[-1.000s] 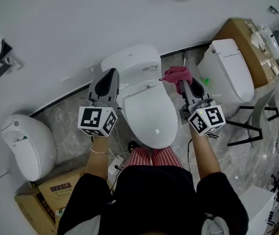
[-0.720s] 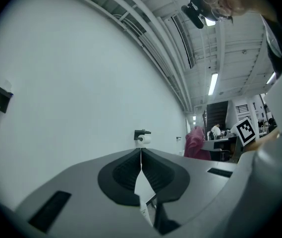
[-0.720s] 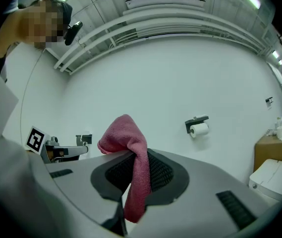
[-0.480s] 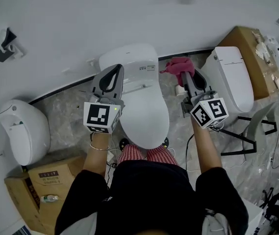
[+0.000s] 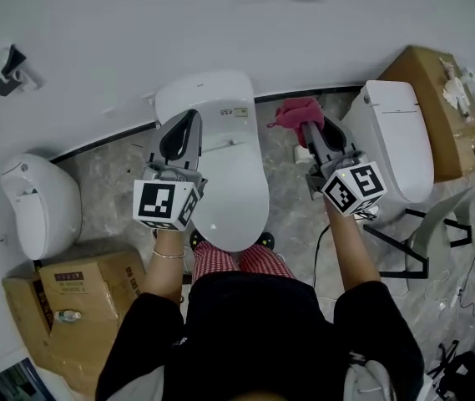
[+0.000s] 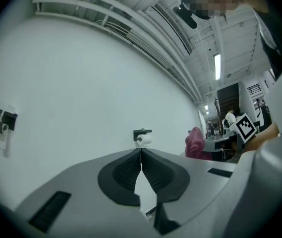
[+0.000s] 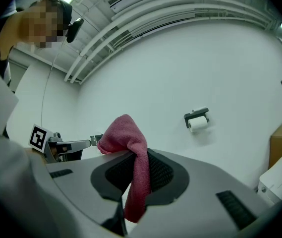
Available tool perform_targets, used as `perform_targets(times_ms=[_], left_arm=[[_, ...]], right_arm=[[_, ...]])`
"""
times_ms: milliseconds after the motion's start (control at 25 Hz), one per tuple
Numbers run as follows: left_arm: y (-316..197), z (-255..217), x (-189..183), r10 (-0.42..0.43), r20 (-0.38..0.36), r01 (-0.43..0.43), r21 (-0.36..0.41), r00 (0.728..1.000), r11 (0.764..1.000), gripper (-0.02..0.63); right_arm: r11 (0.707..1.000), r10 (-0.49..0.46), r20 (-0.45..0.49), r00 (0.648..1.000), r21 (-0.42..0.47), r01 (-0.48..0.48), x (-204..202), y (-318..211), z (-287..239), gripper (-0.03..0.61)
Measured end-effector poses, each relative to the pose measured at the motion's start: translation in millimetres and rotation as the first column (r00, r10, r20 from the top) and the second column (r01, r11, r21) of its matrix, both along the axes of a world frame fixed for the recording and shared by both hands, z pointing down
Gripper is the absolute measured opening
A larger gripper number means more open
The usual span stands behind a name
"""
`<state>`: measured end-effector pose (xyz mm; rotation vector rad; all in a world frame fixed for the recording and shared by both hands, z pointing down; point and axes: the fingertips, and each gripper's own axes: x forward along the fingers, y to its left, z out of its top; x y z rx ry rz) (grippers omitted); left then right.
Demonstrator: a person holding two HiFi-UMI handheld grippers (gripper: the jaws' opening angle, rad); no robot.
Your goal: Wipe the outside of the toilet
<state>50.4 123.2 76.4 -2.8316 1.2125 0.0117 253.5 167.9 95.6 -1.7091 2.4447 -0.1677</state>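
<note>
**A:** Biggest thing first. Where is the toilet?

**B:** The toilet [image 5: 224, 174] stands mid-scene, straight ahead of the person, on a grey marbled floor [image 5: 291, 203]. Its long axis runs from the tank end at the white wall [image 5: 95, 32] back toward the person's knees. The lid is down, and the whole body is glossy, white and rounded.

**A:** How do the tongs lie against it?

**B:** In the head view the left tongs [image 5: 189, 119] overlap the toilet's left edge. I can't tell whether they touch it. Their jaws are pressed together with nothing between the ribbed black pads. The right tongs [image 5: 310, 130] hang off the toilet's right side with a strip of floor between. A second white toilet [image 5: 396, 132] stands just beyond them.

**A:** Which one carries the cloth?

**B:** The right one. Its jaws are clamped on a pink-red cloth [image 7: 131, 143]. It is soft and napped, bunched above the pads, with a tail drooping below them.

**A:** So what does the wipe turn on?

**B:** As I read it, the toilet lies to the left of the cloth. The right tongs would need to travel left to meet the right flank, then stroke along the long axis. The left tongs are nearer but empty, so they are no use for wiping.

**A:** How will the surface behave?

**B:** It is a hard, slick glaze, so I'd expect the soft cloth to glide. The flank curves, so the cloth must follow it.

**A:** Anything smaller?

**B:** A paper roll [image 7: 198, 124] sits on a dark holder on the wall.
</note>
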Motion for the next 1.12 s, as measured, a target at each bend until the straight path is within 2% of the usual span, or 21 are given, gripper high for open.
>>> perform_targets(times_ms=[280,480,720,1000,1120], left_arm=[[12,1,-3,-0.032,0.028,0.032,0.003,0.999,0.999,0.011],[2,1,-4,0.013,0.044,-0.013,0.016,0.999,1.000,0.011],[-16,-9,-5,0.077,0.027,-0.078,0.040,0.997,0.996,0.011],[-36,-16,-9,0.125,0.019,-0.126,0.076,0.992,0.989,0.011],[-46,-14,-6,0.131,0.004,-0.131,0.067,0.991,0.989,0.011]], right_arm=[[1.000,-0.018,0.030,0.999,-0.019,0.019,15,1,13,0.063],[1.000,0.012,0.037,0.999,-0.023,-0.011,5,-7,16,0.063],[0.998,0.062,0.043,0.997,-0.027,-0.061,-7,-15,10,0.063],[0.992,0.128,0.056,0.990,-0.008,-0.128,-10,-20,10,0.063],[0.990,0.143,0.075,0.987,-0.021,-0.142,-9,-23,18,0.063]])
